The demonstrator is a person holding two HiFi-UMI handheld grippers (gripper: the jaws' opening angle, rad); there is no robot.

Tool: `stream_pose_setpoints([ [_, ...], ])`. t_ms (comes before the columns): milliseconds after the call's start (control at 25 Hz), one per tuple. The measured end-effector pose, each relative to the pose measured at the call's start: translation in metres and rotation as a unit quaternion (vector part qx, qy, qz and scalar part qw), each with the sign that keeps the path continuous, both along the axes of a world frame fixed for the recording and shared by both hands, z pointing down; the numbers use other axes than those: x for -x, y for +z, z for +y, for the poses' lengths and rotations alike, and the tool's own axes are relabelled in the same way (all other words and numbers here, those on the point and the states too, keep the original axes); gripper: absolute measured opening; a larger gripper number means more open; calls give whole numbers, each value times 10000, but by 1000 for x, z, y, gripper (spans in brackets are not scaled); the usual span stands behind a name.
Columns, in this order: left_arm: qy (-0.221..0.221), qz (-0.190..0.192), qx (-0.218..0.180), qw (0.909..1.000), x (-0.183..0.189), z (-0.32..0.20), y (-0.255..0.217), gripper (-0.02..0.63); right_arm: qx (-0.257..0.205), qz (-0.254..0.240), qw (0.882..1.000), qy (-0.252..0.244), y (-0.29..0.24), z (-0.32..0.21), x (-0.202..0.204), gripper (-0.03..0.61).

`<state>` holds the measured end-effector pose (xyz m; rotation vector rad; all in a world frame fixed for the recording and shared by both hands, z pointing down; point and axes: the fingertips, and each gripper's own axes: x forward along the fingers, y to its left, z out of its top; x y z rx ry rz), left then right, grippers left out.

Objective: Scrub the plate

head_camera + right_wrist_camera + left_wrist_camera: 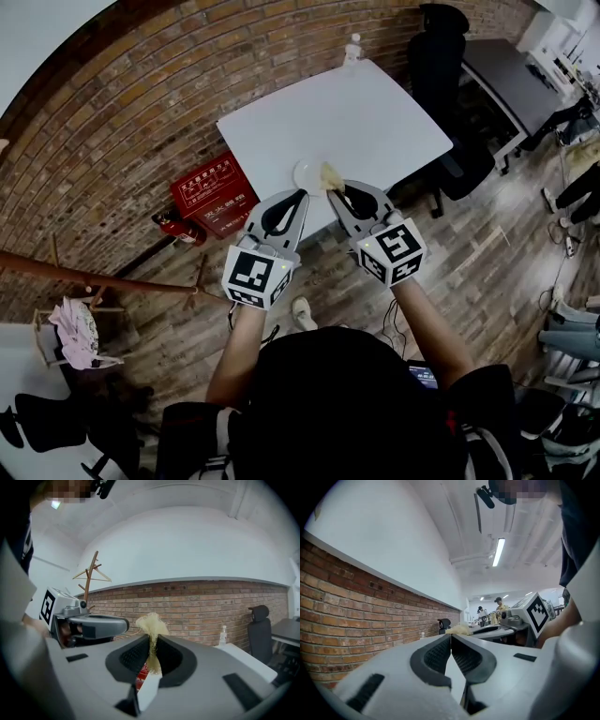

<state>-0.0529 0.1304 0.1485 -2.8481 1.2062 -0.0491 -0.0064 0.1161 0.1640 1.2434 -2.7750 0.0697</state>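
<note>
A small white plate (pixel 306 173) lies on the white table (pixel 356 117) near its front edge. My right gripper (pixel 335 191) (pixel 153 637) is shut on a frayed yellow scrubbing cloth (pixel 331 175) (pixel 151 623), which rests at the plate's right rim. My left gripper (pixel 302 195) (pixel 451 637) is shut, its tips at the plate's near rim. I see nothing between its pads. The plate does not show in either gripper view. The cloth (pixel 458 629) peeks over the left gripper's jaws.
A red box (pixel 214 195) and a fire extinguisher (pixel 178 228) sit on the floor by the brick wall. A bottle (pixel 352 47) stands at the table's far edge. A black chair (pixel 441 52) and a desk (pixel 511 75) are to the right.
</note>
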Motion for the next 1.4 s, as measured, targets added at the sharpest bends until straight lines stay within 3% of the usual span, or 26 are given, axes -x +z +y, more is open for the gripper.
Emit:
stream_pose_setpoints([
  [440, -551, 246, -58, 9982, -10, 35, -10, 20, -178, -223, 9996, -29, -15, 42, -25, 54],
  [920, -614, 191, -94, 9979, -37, 64, -15, 20, -261, -346, 9990, -110, -20, 73, -49, 54],
  [1400, -818, 202, -89, 9964, -30, 78, -14, 20, -320, -371, 9982, -349, -24, 86, -39, 54],
])
